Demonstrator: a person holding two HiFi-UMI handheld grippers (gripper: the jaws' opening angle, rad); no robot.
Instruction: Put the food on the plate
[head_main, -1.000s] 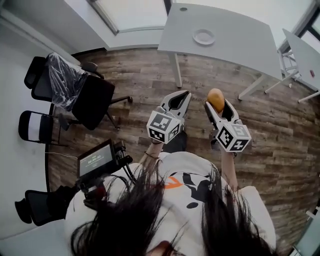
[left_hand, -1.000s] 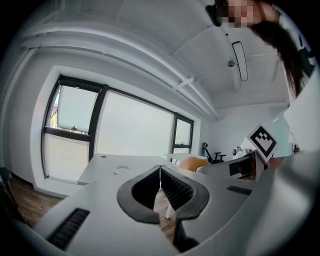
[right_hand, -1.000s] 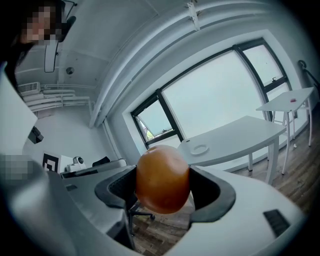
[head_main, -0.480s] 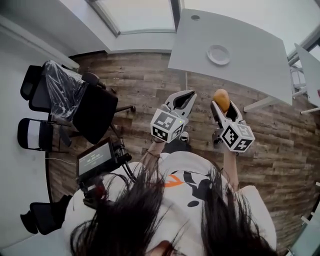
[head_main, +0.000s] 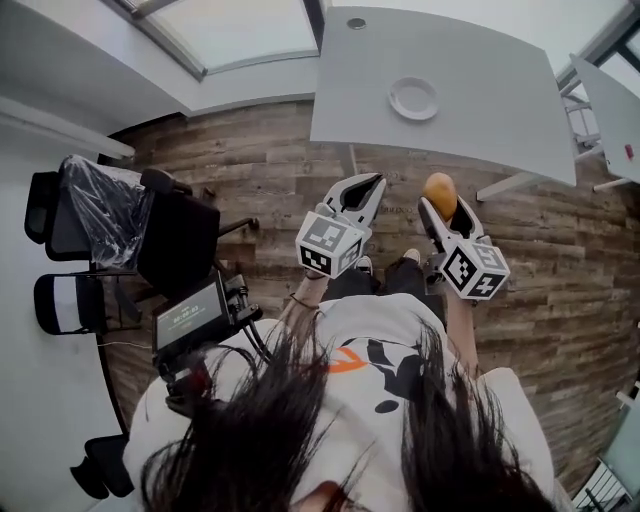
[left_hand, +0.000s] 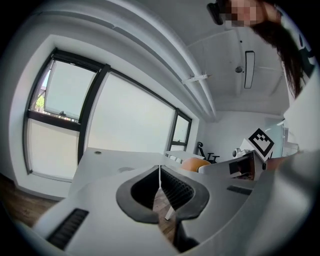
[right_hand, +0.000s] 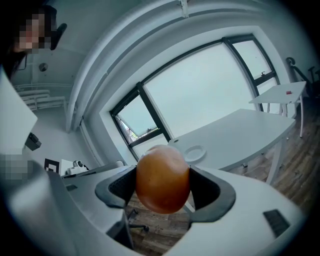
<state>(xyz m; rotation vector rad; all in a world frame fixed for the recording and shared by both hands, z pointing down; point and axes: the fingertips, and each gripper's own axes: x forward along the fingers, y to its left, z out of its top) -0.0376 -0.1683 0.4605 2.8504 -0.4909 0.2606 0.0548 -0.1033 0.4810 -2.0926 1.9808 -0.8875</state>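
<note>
The pickup looks done and the delivery is all to come. The food (head_main: 439, 193), a rounded orange-brown piece, sits up in the air in the right tool (head_main: 443, 212), over the wooden floor (head_main: 560, 270) and well short of the table (head_main: 480, 80). The plate (head_main: 413, 98) waits bare on that table, at about twelve o'clock from the food, and nothing has landed on it yet. What's left, by my reading: close the gap to the table, get the food over the plate, lower it and let go.

Now the tools. The right one stands fairly wide, but that's because the food is a bulky thing. In the right gripper view the ribbed pads press on it from nine and three o'clock, with the piece bulging out above and below them. That's a firm hold on a round item, though a smooth round shape could roll once it's set down, so a low release looks wise. The left tool (head_main: 368, 185), at nine o'clock of its partner, has its jaws brought together with nothing between them, and it touches nothing
</note>
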